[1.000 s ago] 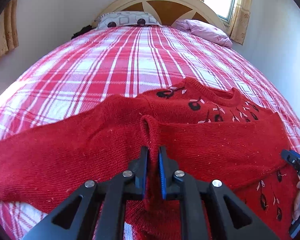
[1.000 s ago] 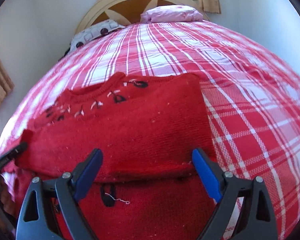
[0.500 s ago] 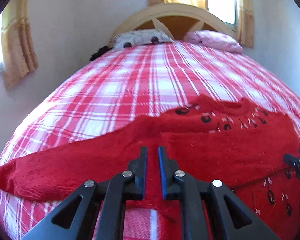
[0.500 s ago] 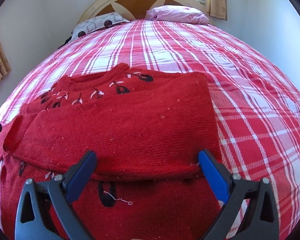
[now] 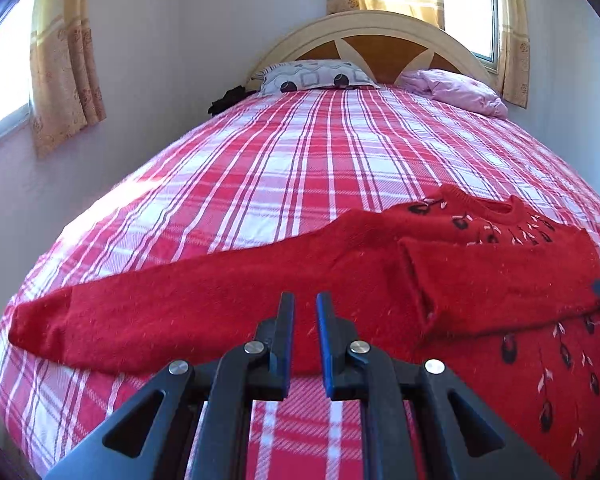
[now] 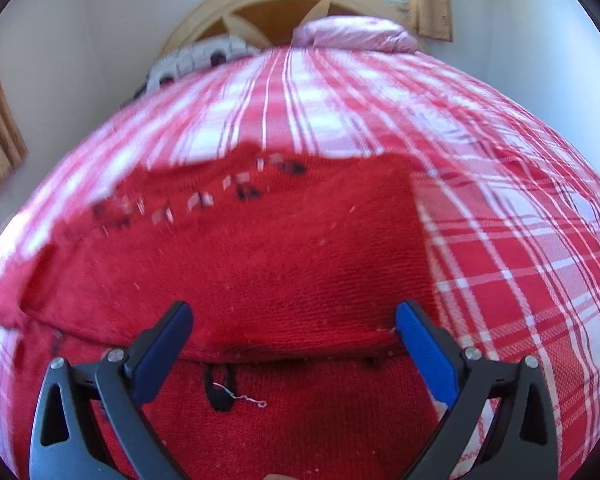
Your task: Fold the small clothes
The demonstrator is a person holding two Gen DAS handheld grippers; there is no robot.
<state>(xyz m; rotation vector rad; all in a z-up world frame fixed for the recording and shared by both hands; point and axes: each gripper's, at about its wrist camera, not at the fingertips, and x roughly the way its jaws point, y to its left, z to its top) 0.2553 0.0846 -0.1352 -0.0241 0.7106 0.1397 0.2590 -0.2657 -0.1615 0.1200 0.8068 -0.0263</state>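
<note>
Left wrist view: red sweater (image 5: 480, 280) on plaid bed (image 5: 300, 168), sleeve toward 9 o'clock; left gripper (image 5: 302, 312) fingers nearly together, empty. Right gripper (image 6: 292, 320) fingers spread wide over the folded sleeve.

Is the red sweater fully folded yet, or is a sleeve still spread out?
Partly folded. One sleeve lies folded across the sweater; the other sleeve stretches flat across the plaid bedspread.

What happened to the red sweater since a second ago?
The left gripper let go of the fold it pinched and pulled back toward the outstretched sleeve, jaws nearly shut and empty. The right gripper opened a bit wider. The sweater, with its other sleeve folded across, stayed on the bed.
</note>
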